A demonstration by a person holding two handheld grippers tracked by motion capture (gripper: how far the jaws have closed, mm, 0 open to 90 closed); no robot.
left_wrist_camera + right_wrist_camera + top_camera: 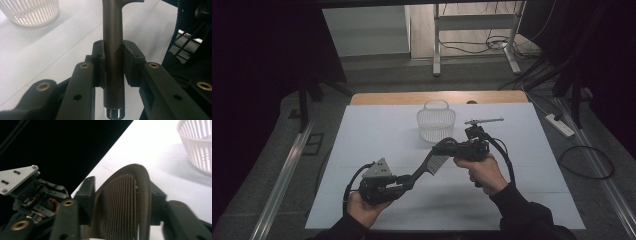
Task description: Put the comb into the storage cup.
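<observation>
A: Where is the comb in the high view?

B: The dark comb (428, 163) lies in the lower middle of the frame, slanting from lower left to upper right above the white table (377, 130). Its handle end sits in the left gripper (404, 183), and its toothed end sits in the right gripper (443, 148).

A: How does the left gripper hold it?

B: In the left gripper view the comb's handle (113, 50) runs straight up the centre of the frame, and the two black jaws are clamped narrow against its sides. A shiny metal cap (114, 113) marks the handle's end at the bottom edge.

A: And the right gripper?

B: In the right gripper view the comb's curved, toothed head (125, 205) stands between the jaws. One jaw stands against its left side and the other against its arched back on the right, so the head is held between them.

A: Anything else on the table?

B: A white slatted basket (436, 122) stands upright in the upper middle of the high view, apart from the comb. It also appears at the upper left of the left gripper view (32, 12) and the upper right of the right gripper view (197, 142).
</observation>
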